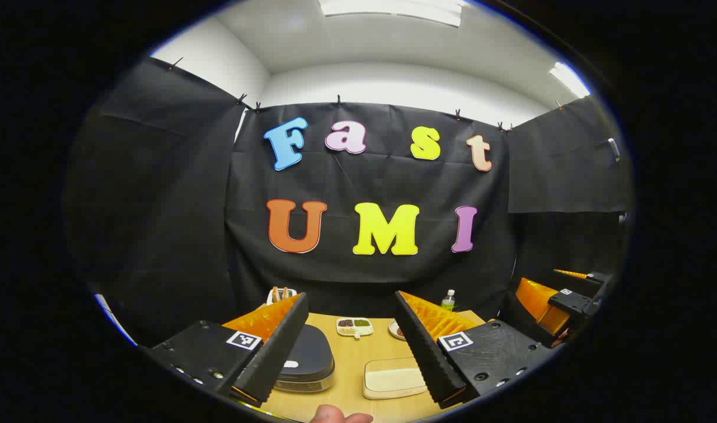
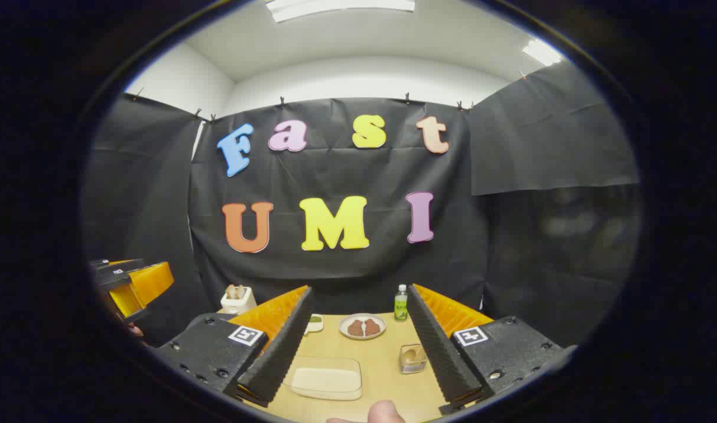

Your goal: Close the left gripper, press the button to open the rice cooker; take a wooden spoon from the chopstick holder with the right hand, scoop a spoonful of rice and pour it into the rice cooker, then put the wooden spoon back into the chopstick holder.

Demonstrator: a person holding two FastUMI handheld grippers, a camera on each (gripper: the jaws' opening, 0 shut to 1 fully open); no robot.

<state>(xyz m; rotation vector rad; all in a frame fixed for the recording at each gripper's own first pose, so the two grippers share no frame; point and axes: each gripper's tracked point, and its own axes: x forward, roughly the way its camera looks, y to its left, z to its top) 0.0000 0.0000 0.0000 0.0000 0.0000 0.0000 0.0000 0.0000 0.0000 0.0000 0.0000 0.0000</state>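
Left tool [image 1: 349, 352]: fingers spread wide apart, nothing between them; held above the near edge of the desk [image 1: 349, 376]. It also appears at the far left of the right gripper view [image 2: 132, 288], where its state cannot be judged.
Right tool [image 2: 358, 352]: fingers likewise wide apart and empty, above the desk; seen too at the far right of the left gripper view [image 1: 561, 302].
Fingertip [image 2: 385, 412]: a person's fingertip shows at the bottom edge of each view.
Rice tray [image 2: 326, 379]: shallow clear container of white rice, lying on the desk nearest the tools, between the right tool's fingers in its own view.
Rice cooker [image 1: 308, 358]: dark lid down, standing just left of the rice tray, partly behind the left tool's left finger.
Small glass dish [image 2: 412, 358]: right of the rice tray, beside the right tool's right finger.
Divided dish [image 1: 354, 326]: farther back, holding dark and green portions.
Plate [image 2: 362, 326]: round, with brown food, mid-desk.
Bottle [image 2: 400, 303]: upright at the desk's far edge, right of the plate.
Chopstick holder [image 2: 238, 301]: white, at the far left corner, with wooden spoon [image 2: 236, 291] handles standing in it.
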